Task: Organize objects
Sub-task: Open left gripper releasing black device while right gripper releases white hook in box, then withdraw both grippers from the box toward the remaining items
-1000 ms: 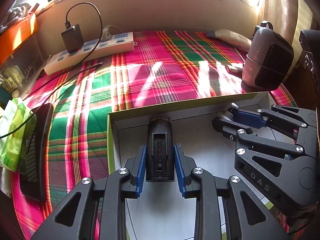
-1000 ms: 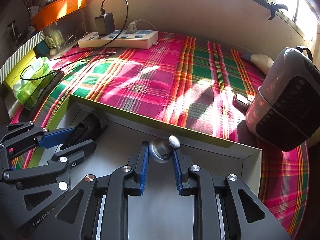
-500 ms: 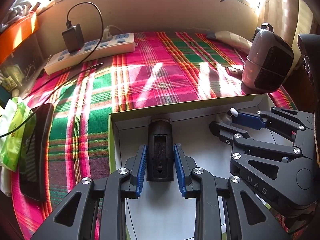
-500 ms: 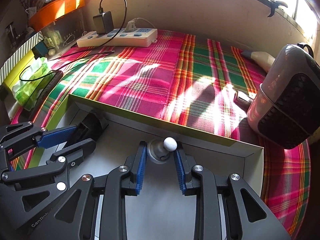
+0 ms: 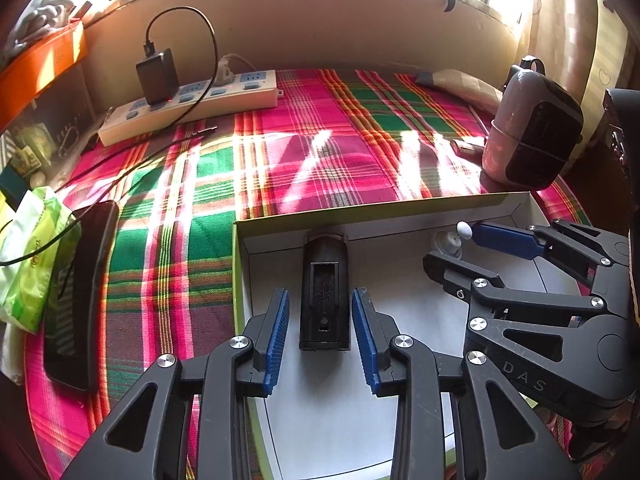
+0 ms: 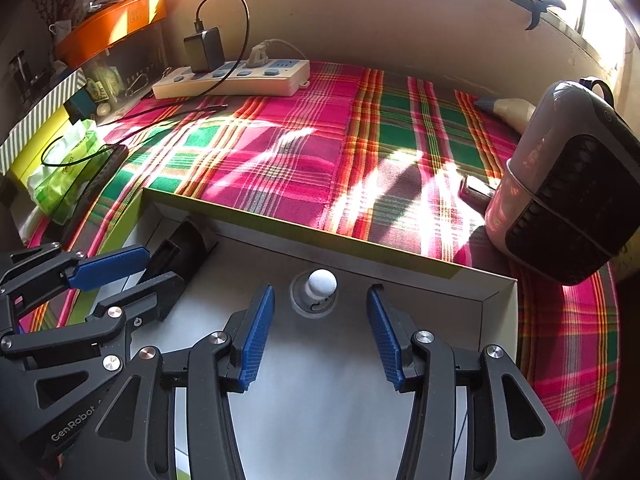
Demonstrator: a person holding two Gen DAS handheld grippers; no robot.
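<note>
A shallow white box with a green rim (image 5: 384, 204) (image 6: 296, 224) lies on the plaid cloth. A black rectangular device (image 5: 325, 292) (image 6: 180, 248) rests on the box floor against its far wall. My left gripper (image 5: 320, 312) (image 6: 132, 276) straddles it, its jaws opening, with a gap on both sides of the device. A small grey round piece with a white knob (image 6: 318, 288) (image 5: 450, 240) sits near the far wall. My right gripper (image 6: 320, 312) (image 5: 456, 246) is around it, jaws opening, pads well clear of it.
A white power strip (image 5: 188, 108) with a black charger and cables lies at the back left. A dark phone (image 5: 78, 288) and a green tissue pack (image 5: 32, 256) lie on the left. A pink and black heater (image 6: 568, 200) stands on the right beside a small case (image 6: 476, 190).
Both grippers let go: the left one's pads have spread away from the black device, and the right one's pads have spread off the knobbed piece. Both objects now rest in the box.
</note>
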